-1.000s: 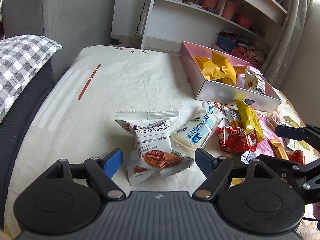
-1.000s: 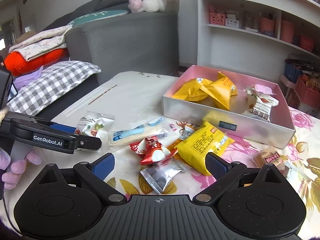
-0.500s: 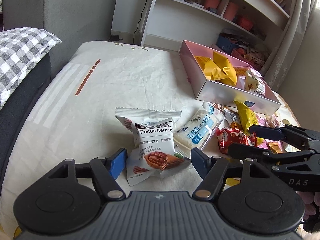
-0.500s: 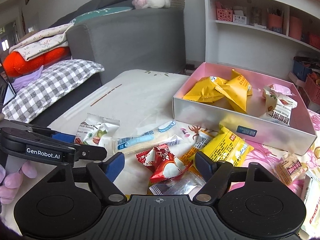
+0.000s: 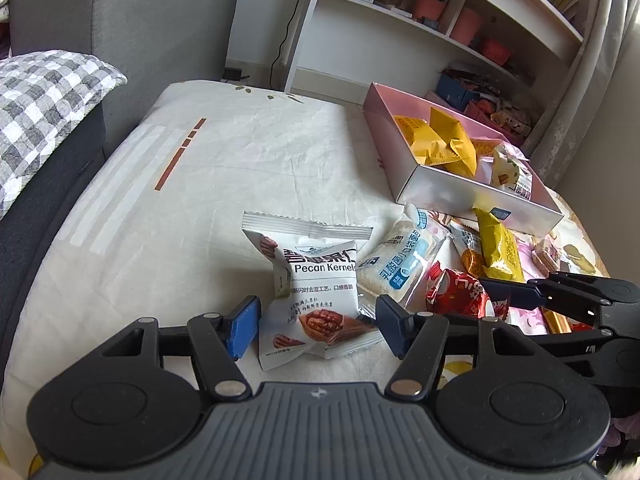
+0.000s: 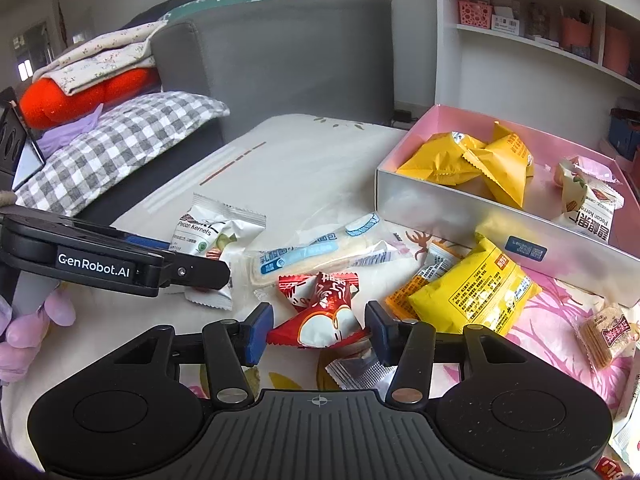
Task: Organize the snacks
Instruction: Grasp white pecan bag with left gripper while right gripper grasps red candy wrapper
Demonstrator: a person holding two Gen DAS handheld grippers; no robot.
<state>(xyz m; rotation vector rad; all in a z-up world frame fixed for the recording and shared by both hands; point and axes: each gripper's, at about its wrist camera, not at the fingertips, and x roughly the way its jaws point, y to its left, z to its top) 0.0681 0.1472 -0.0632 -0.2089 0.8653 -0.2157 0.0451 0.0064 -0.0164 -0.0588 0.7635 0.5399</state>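
Note:
My left gripper (image 5: 316, 330) is open, its blue pads either side of a white Pecan Kernels packet (image 5: 314, 284) lying on the cloth; the left pad is a little apart from it. That packet also shows in the right wrist view (image 6: 212, 236). My right gripper (image 6: 318, 336) is open around a red and white snack packet (image 6: 320, 312), pads close to its ends. A pink box (image 6: 460, 216) at the right holds yellow packets (image 6: 472, 160) and a white one.
A long white and blue bread packet (image 5: 404, 260), a yellow packet (image 6: 476, 288), an orange one, a silver wrapper (image 6: 356, 372) and a cracker pack (image 6: 608, 332) lie loose. A grey sofa with a checked cushion (image 5: 44, 112) stands left, white shelves behind.
Both grippers have moved forward and narrowed: the left around the pecan packet, the right around the red packet. The packets lie where they were.

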